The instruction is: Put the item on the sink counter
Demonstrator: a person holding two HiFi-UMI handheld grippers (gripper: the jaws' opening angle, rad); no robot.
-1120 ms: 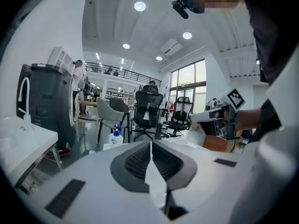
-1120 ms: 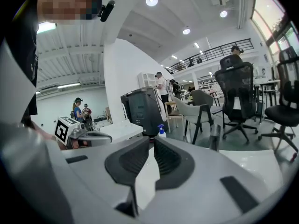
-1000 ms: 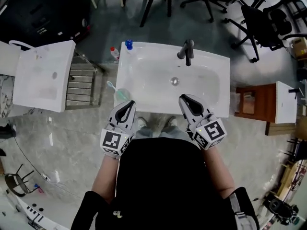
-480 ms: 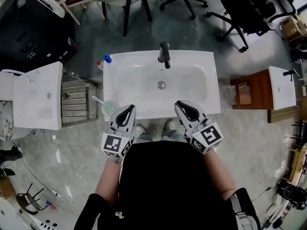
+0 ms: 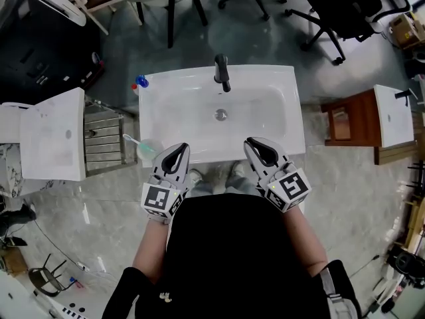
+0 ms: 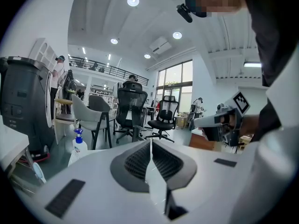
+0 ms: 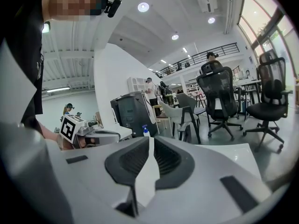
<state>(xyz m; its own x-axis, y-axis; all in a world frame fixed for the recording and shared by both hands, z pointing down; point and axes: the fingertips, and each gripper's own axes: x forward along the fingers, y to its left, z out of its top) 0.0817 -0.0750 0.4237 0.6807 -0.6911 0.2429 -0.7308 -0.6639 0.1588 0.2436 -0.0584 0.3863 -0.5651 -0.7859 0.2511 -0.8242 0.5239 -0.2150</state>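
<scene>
A white sink (image 5: 265, 105) with a black faucet (image 5: 221, 73) stands in front of me. A green cup with a toothbrush (image 5: 146, 149) sits at the counter's front left corner. A blue-capped bottle (image 5: 140, 83) stands at its back left corner, and shows too in the left gripper view (image 6: 78, 143) and the right gripper view (image 7: 145, 130). My left gripper (image 5: 176, 156) hovers at the sink's front edge, beside the cup, shut and empty (image 6: 150, 142). My right gripper (image 5: 257, 147) is level with it over the front right edge, jaws also together with nothing between them (image 7: 150, 141).
A second white basin unit (image 5: 53, 133) and a metal rack (image 5: 103, 135) stand to the left. A wooden stand (image 5: 345, 125) is to the right. Office chairs (image 5: 332, 12) and a black machine (image 5: 40, 45) lie beyond the sink.
The head view has shifted, so the sink sits further left and higher in the picture. Both grippers stay side by side at the front edge, shut as before.
</scene>
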